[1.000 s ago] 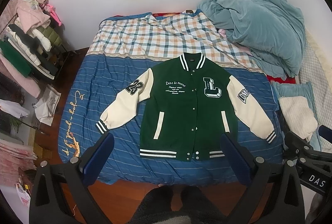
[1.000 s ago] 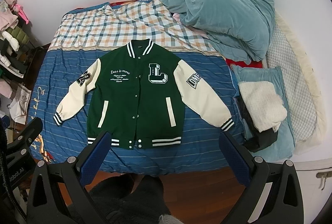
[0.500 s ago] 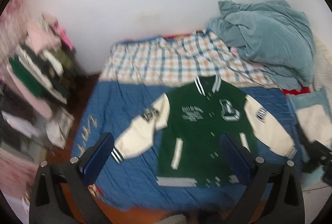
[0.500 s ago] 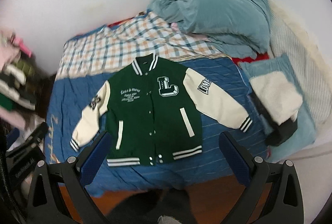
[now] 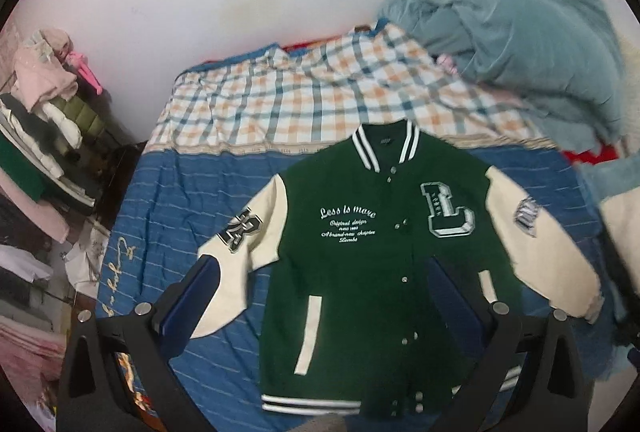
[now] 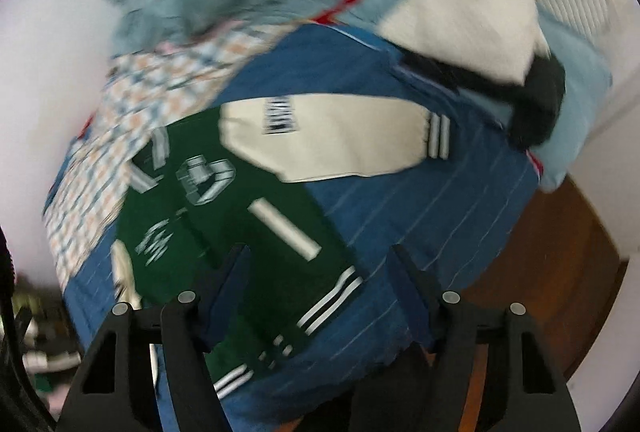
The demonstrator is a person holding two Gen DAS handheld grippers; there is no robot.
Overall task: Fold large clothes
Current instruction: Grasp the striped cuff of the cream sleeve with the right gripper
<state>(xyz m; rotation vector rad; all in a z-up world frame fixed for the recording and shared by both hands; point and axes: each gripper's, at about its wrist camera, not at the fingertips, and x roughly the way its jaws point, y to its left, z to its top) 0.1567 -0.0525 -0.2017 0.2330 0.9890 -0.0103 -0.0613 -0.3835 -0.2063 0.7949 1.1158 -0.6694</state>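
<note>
Both grippers, left gripper (image 5: 320,296) and right gripper (image 6: 320,284), gape empty; pinch the jacket (image 5: 380,272) sleeve cuff (image 6: 438,136) at 1 o'clock squarely.

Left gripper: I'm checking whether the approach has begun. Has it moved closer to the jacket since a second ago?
Yes. The left gripper has come forward and down: the jacket, lying flat on the bed, now looks larger between its open fingers.

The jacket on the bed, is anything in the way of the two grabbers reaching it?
Nothing visible. The jacket lies flat and uncovered on the bed, with both the left gripper and right gripper open just over it.
</note>
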